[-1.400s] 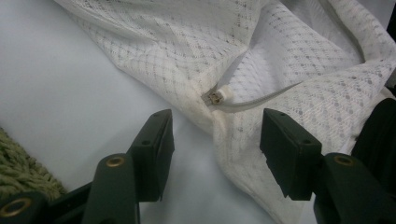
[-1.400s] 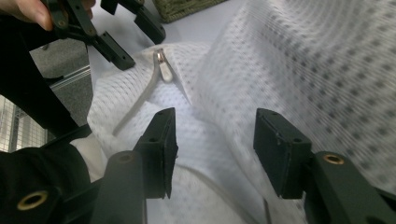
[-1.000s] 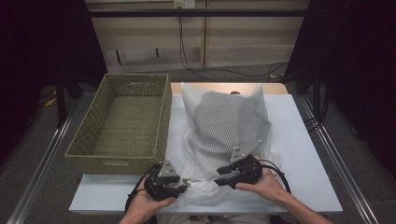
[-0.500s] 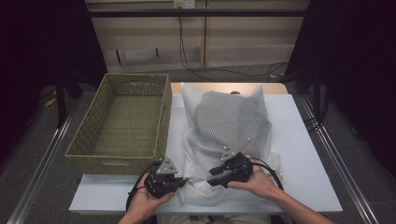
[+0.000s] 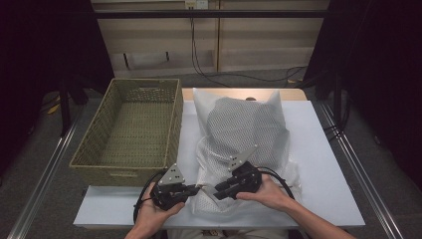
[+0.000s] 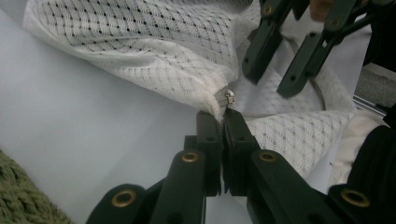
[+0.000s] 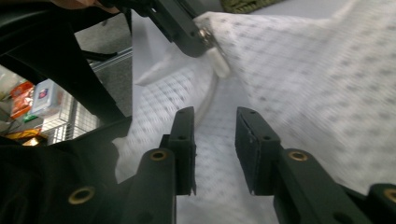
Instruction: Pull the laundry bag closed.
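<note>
A white mesh laundry bag (image 5: 244, 134) lies on the white table (image 5: 328, 174), stuffed with something pale. My left gripper (image 5: 198, 188) is shut on the bag's near corner by its small metal zipper pull (image 6: 229, 96); the pinched mesh (image 6: 163, 60) bunches up at the jaw tips (image 6: 221, 122). My right gripper (image 5: 219, 190) stands open just right of it, its jaws pointing at that same corner with nothing between them. In the right gripper view the open gripper (image 7: 214, 122) hovers over the mesh (image 7: 317, 79), facing the left gripper's black jaw (image 7: 180, 25).
A woven olive basket (image 5: 130, 124) stands empty on the left part of the table. The table's near edge (image 5: 124, 219) runs just under both hands. Cables lie on the floor behind the table, and dark curtains hang at both sides.
My right gripper has slid left along the bag's near edge toward the left gripper. The left gripper has kept its hold and barely moved.
</note>
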The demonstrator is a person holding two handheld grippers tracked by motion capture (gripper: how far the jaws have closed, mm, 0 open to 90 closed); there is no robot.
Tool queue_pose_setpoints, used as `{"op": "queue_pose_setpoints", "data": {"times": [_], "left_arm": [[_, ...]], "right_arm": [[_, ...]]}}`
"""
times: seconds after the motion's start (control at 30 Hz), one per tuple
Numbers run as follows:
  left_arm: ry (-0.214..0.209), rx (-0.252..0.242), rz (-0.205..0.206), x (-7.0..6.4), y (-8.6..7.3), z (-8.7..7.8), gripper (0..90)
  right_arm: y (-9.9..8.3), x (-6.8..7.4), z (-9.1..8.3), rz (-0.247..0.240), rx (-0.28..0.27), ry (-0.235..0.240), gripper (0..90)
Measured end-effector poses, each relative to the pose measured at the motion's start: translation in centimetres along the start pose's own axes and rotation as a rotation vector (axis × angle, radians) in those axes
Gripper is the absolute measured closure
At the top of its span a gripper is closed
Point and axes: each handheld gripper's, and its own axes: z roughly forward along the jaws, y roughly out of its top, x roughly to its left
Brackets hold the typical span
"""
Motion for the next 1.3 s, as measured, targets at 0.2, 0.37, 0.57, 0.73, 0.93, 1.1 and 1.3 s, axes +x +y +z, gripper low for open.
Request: {"op": "queue_pose_setpoints", "data": {"times": [0.2, 0.37, 0.57, 0.73, 0.93, 1.1, 1.3], "left_arm": [[-0.021, -0.018, 0.011, -0.3, 0.2, 0.0, 87.2], [-0.027, -0.007, 0.029, -0.5, 0.3, 0.1, 87.2], [-0.010, 0.022, 0.060, -0.8, 0.2, 0.4, 87.2], [-0.006, 0.034, 0.074, -1.0, 0.2, 0.8, 87.2], [-0.007, 0.039, 0.088, -1.1, 0.1, 0.8, 87.2], [-0.015, 0.041, 0.096, -1.2, 0.2, 0.9, 87.1], [-0.021, 0.035, 0.091, -1.2, 0.2, 0.7, 85.7]], "right_arm": [[0.5, 0.0, 1.1, -0.029, 0.009, 0.007, 71.2], [0.9, -0.2, 1.4, -0.036, -0.002, -0.001, 72.2], [0.9, 0.0, 1.4, -0.055, -0.008, 0.019, 77.9], [0.9, 0.2, 1.4, -0.060, -0.012, 0.044, 81.8], [0.8, 0.1, 1.7, -0.045, -0.012, 0.073, 82.6], [0.8, 0.1, 1.7, -0.038, -0.013, 0.084, 84.1], [0.9, 0.0, 1.5, -0.047, 0.002, 0.061, 87.0]]}}
